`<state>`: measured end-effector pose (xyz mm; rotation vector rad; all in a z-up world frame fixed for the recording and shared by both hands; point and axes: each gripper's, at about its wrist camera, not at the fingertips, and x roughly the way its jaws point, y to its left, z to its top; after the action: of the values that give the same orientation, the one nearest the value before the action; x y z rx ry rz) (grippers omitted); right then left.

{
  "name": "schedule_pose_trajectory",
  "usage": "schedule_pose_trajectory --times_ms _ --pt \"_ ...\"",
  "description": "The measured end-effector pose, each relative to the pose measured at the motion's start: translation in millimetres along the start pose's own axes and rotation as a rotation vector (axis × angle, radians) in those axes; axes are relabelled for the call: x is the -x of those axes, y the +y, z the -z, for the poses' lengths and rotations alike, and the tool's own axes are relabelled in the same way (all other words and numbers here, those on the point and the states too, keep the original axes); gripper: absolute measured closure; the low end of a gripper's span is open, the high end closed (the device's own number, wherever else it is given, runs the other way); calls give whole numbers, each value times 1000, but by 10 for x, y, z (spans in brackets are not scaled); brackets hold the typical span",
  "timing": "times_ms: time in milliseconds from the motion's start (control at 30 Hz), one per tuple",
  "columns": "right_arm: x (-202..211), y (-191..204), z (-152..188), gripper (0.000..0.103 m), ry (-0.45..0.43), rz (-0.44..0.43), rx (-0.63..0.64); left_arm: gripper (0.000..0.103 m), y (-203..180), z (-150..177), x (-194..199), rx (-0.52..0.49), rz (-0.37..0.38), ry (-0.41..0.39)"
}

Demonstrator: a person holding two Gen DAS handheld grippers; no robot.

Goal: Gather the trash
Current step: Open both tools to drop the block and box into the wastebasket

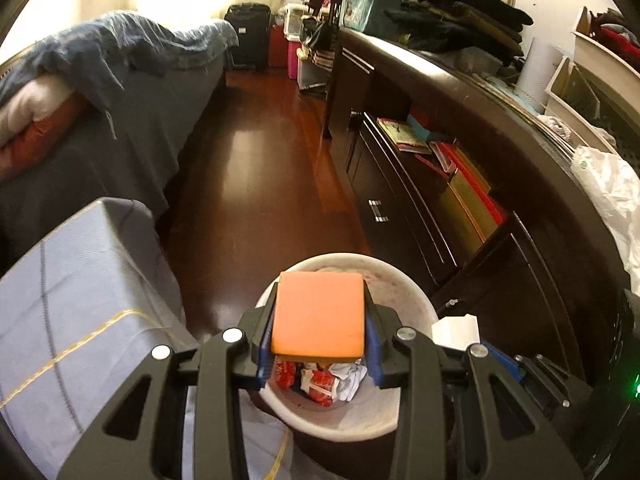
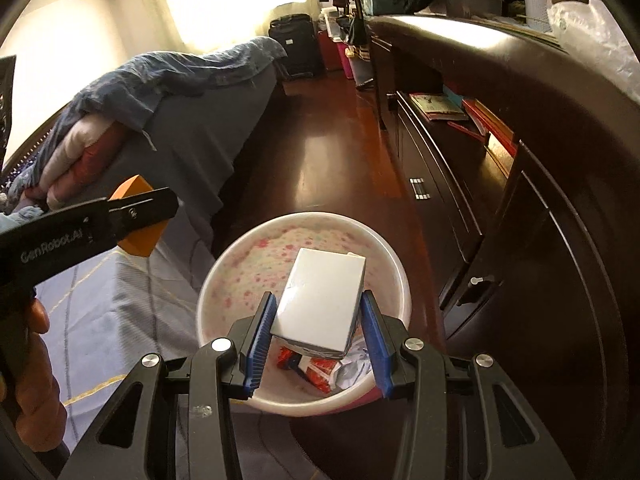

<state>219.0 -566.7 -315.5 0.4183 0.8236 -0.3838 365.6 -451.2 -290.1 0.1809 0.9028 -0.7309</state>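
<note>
My left gripper point(image 1: 320, 292) is shut on a flat orange box point(image 1: 320, 316), held over a round white bin point(image 1: 416, 300). Red and white wrappers point(image 1: 320, 386) and crumpled paper lie in the bin. In the right wrist view my right gripper point(image 2: 319, 296) is shut on a white box point(image 2: 324, 300) above the same bin point(image 2: 224, 264), with the wrappers point(image 2: 316, 368) below it. The left gripper point(image 2: 160, 208) with the orange box point(image 2: 138, 240) shows at the left there, held by a hand point(image 2: 32, 360). The white box point(image 1: 456, 328) appears beside the bin's right rim in the left wrist view.
The bin stands on a dark red wooden floor point(image 1: 256, 168). A blue-grey checked fabric block point(image 1: 80, 288) sits close on its left, with a bed point(image 1: 132, 92) behind. A dark dresser point(image 1: 460, 208) with books runs along the right. A black suitcase point(image 1: 248, 34) stands far back.
</note>
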Motion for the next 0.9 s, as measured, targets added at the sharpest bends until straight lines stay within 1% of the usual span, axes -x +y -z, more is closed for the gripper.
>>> schedule_pose_trajectory --times_ms 267,467,500,533,567,600,633,700,800,900 --pt "-213 30 3 60 24 21 7 67 -3 -1 -378 3 11 51" --pt "-324 26 -11 58 33 40 9 65 43 -12 -520 14 19 75" --pt "-339 20 -13 58 34 44 9 63 53 -14 -534 17 18 76" --pt "-356 19 -14 54 35 52 9 61 66 -11 -537 16 17 76" --pt "-368 18 -17 50 36 55 8 56 79 -12 -540 16 12 72" --pt "-382 13 -23 44 37 57 4 53 68 -20 -539 18 8 70" --pt "-382 9 -21 43 35 58 0 51 74 -16 -527 19 7 66" --pt "-375 11 -10 43 35 63 4 41 98 -21 -487 26 10 57" --pt "-344 29 8 42 39 66 9 35 144 -41 -372 40 12 32" --pt "-263 93 29 41 46 75 25 33 183 -50 -210 41 0 8"
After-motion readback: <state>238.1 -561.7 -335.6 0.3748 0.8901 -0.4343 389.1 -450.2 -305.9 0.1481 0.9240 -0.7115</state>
